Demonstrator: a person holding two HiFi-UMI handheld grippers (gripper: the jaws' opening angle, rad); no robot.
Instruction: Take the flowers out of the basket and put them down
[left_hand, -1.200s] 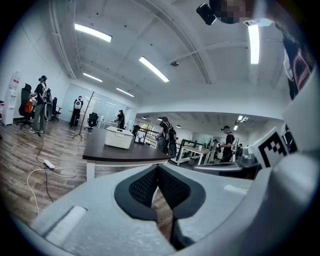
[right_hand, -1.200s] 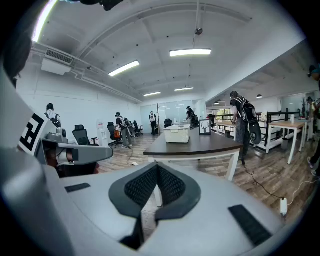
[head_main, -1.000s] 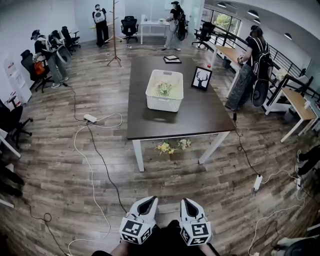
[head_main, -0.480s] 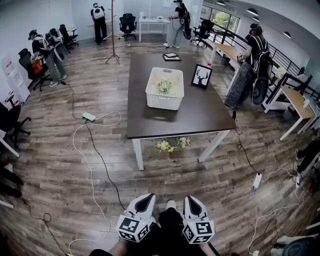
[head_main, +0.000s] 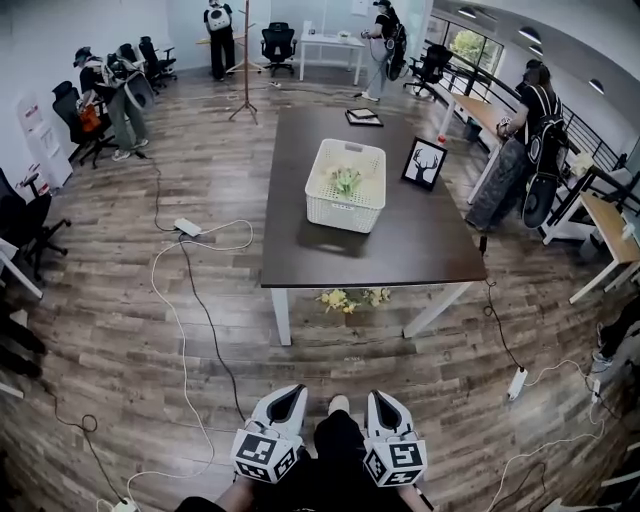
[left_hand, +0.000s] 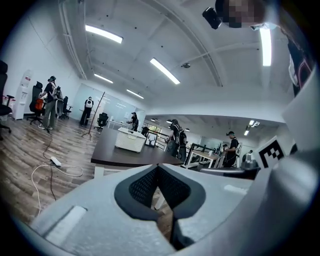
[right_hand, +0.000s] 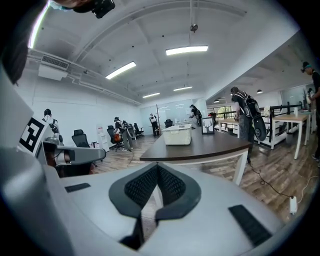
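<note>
While pale green-white flowers (head_main: 346, 180) are being cradled in the white lattice plastic basket (head_main: 332, 212) on the dark rectangular table (head_main: 400, 255), the grey left gripper (head_main: 292, 394) and right gripper (head_main: 378, 398) are being carried low, well apart from it, jaws pressed together on nothing.

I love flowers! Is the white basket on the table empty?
No, some flowers lie inside the white basket on the table.

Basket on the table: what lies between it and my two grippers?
Head view: wood floor, then flowers lying on it under the table's near edge, then bare tabletop up to the basket.
</note>
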